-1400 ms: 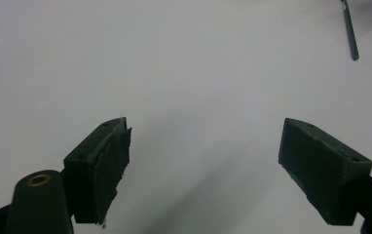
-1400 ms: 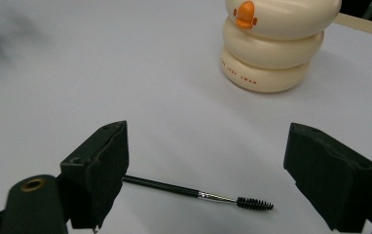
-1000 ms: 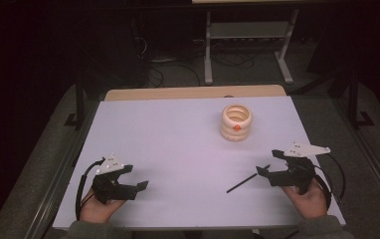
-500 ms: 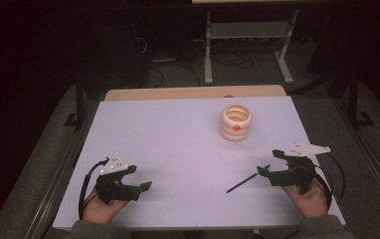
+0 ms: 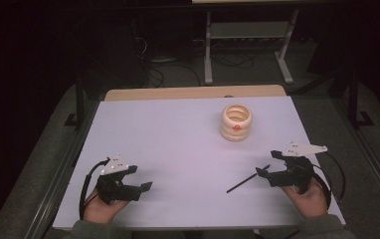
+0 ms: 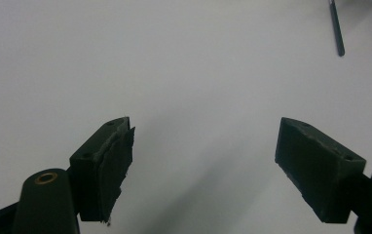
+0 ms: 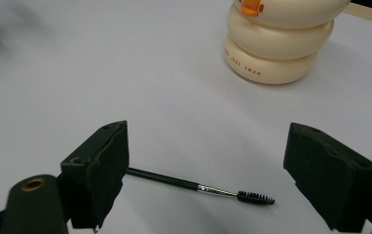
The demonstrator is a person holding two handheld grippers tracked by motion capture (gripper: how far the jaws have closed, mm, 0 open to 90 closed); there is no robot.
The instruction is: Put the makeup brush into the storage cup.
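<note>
A cream ribbed pot point(image 5: 236, 122) with an orange duck bill stands at the table's far right, and it rises beyond the jaws in the right gripper view point(image 7: 281, 46). A thin black spoolie brush point(image 5: 247, 179) lies flat on the tabletop just left of my right gripper point(image 5: 268, 163). In the right gripper view the brush point(image 7: 198, 186) lies crosswise between the wide-apart jaws of that gripper point(image 7: 206, 165), bristles to the right. My left gripper point(image 5: 141, 178) rests open near the front left with bare table between its jaws point(image 6: 203, 161). The brush handle tip point(image 6: 337, 31) shows far off.
The pale tabletop point(image 5: 178, 134) has a wooden strip point(image 5: 193, 93) along its far edge. Behind it on the dark floor are a metal stand point(image 5: 247, 35) and cables point(image 5: 173, 74). Rails run along both table sides.
My left gripper has shifted slightly to the right along the front edge. The right gripper, the brush and the pot have stayed where they were.
</note>
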